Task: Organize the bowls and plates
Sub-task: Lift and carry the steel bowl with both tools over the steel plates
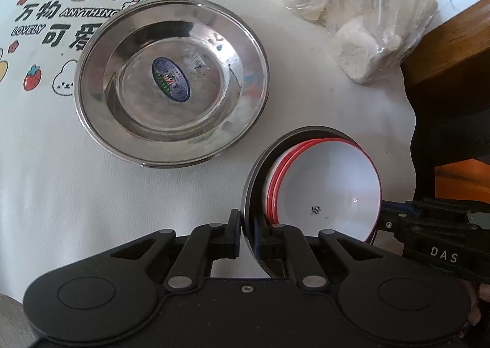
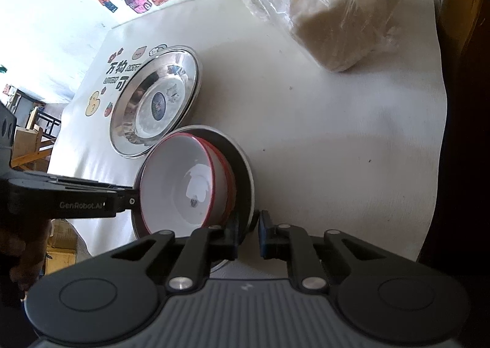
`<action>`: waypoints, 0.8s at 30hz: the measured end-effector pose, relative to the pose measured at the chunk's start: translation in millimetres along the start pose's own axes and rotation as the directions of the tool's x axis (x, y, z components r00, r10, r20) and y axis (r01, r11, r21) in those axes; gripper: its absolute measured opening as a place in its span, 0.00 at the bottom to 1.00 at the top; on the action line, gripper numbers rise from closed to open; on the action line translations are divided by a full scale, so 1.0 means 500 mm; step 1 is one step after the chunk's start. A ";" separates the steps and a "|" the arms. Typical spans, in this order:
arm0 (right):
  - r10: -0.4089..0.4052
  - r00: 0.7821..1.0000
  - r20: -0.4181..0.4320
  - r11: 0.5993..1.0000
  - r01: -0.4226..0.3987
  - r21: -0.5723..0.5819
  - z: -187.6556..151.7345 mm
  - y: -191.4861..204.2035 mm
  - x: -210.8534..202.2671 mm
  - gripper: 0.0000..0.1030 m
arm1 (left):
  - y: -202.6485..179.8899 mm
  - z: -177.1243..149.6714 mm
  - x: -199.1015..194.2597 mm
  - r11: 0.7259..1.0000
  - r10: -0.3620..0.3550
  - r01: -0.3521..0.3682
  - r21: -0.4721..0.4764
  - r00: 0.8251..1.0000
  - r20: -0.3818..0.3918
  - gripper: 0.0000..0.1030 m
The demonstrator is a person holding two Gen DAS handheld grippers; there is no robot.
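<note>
both the left gripper [image 1: 246, 236] and right gripper [image 2: 248, 236] are clamped on the rim of a dark bowl [image 1: 249, 182] holding nested white bowls [image 1: 330, 191] on the surface [image 1: 46, 164], with the steel plate [image 1: 171, 81] alongside not yet stacked.

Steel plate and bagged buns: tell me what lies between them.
Nothing: only bare white tablecloth separates the steel plate from the bagged buns, clearest in the left wrist view.
</note>
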State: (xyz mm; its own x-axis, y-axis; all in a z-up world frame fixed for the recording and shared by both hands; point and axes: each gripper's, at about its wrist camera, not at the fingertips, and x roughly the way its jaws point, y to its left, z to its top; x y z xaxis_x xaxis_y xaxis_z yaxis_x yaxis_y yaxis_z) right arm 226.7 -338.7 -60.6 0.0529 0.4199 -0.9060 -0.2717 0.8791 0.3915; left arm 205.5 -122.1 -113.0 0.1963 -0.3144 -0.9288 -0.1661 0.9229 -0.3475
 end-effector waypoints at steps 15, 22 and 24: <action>0.016 0.999 -0.050 0.995 -0.010 0.102 0.013 -0.013 0.006 0.10 | 0.015 -0.008 -0.011 0.994 -0.018 0.013 -0.105 0.999 -0.045 0.07; 0.019 0.999 -0.045 0.995 -0.014 0.104 0.013 -0.017 -0.004 0.10 | 0.019 -0.015 -0.018 0.992 -0.040 0.036 -0.125 0.999 -0.029 0.07; 0.021 0.999 -0.040 0.994 -0.016 0.107 0.012 -0.017 -0.007 0.10 | 0.021 -0.016 -0.022 0.990 -0.051 0.048 -0.130 0.999 -0.019 0.07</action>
State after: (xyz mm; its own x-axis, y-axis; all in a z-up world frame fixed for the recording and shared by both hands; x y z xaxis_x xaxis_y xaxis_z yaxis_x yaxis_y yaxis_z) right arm 234.4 -346.1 -59.9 0.0084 0.4287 -0.9034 -0.1685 0.8911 0.4213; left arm 194.0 -110.6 -107.5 0.1858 -0.3650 -0.9123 -0.2804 0.8701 -0.4052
